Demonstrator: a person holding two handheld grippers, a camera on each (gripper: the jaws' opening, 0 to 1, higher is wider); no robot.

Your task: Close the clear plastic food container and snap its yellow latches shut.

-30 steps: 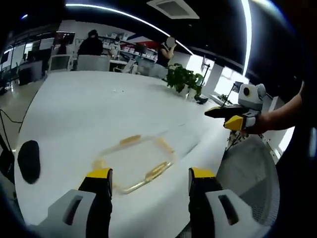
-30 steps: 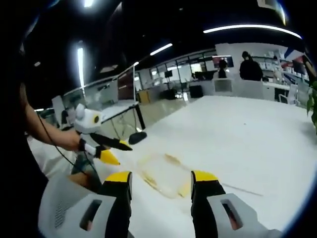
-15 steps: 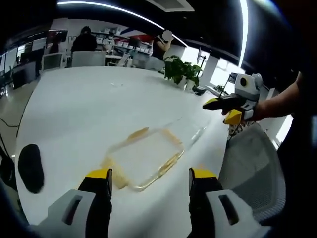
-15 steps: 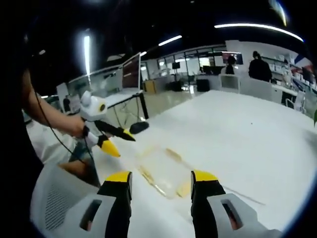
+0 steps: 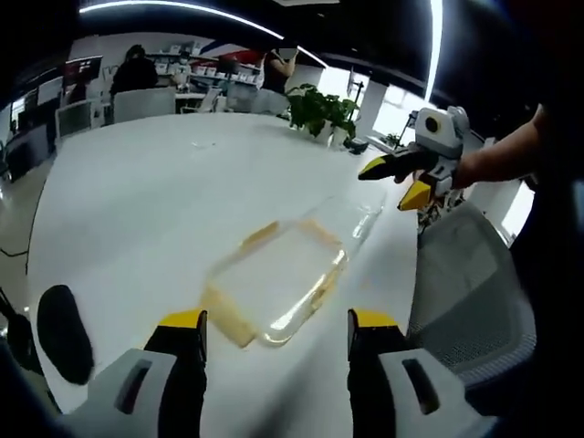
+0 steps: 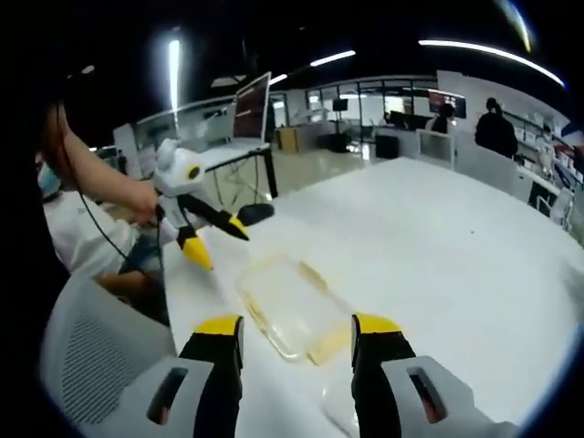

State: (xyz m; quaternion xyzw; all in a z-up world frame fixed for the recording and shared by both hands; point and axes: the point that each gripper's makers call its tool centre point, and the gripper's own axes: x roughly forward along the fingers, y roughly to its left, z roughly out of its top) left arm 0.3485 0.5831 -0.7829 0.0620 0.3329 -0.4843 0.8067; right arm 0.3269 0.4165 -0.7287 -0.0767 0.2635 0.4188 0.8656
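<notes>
The clear plastic food container (image 5: pixel 274 278) lies on the white table (image 5: pixel 137 201) at 12 o'clock from the open, empty left gripper (image 5: pixel 276 330); the right gripper (image 6: pixel 297 336), open too, should descend slowly and level toward its yellow latches (image 6: pixel 327 342).

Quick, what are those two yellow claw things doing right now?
Left gripper: open, holding nothing, above the container.
Right gripper: open, holding nothing.
</notes>
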